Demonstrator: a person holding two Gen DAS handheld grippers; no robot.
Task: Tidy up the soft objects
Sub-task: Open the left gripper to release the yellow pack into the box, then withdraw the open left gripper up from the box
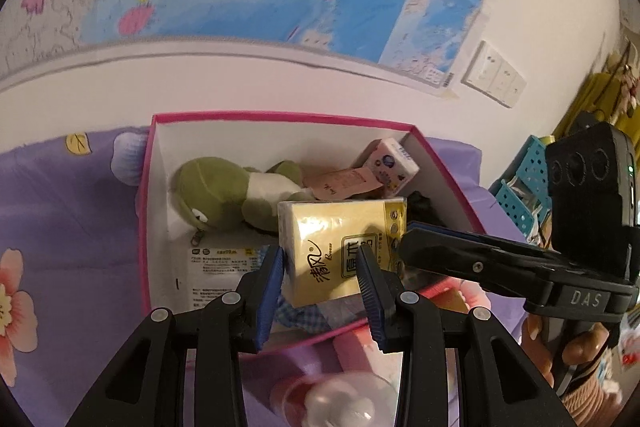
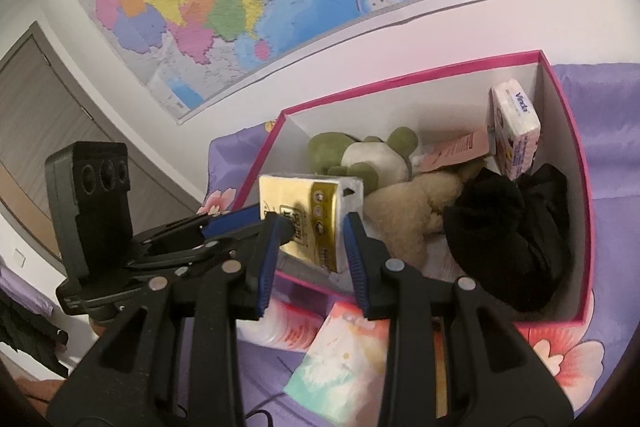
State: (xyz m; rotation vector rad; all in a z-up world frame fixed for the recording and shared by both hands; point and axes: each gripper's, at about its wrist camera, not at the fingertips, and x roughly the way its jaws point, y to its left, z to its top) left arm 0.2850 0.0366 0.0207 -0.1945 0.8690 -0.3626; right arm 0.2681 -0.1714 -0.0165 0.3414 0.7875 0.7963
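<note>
Yellow tissue pack [image 1: 340, 247] pinched at both ends: left gripper [image 1: 322, 267] jaws clamped on one end, right gripper [image 2: 310, 231] jaws clamped on other. Pack held over near edge of pink-rimmed box [image 1: 149, 227]. Inside box: green plush frog [image 1: 218, 193] at 10 o'clock from pack, white tissue pack [image 2: 516, 131] leaned against far corner, black cloth [image 2: 516, 239], beige plush [image 2: 412, 211]. Box set on purple floral cloth [image 1: 68, 227].

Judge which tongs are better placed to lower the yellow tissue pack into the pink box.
Probably left: the left tongs clamp the yellow tissue pack above the pink box's freer near corner. The right tongs grip its end, over the beige plush and black garment.
</note>
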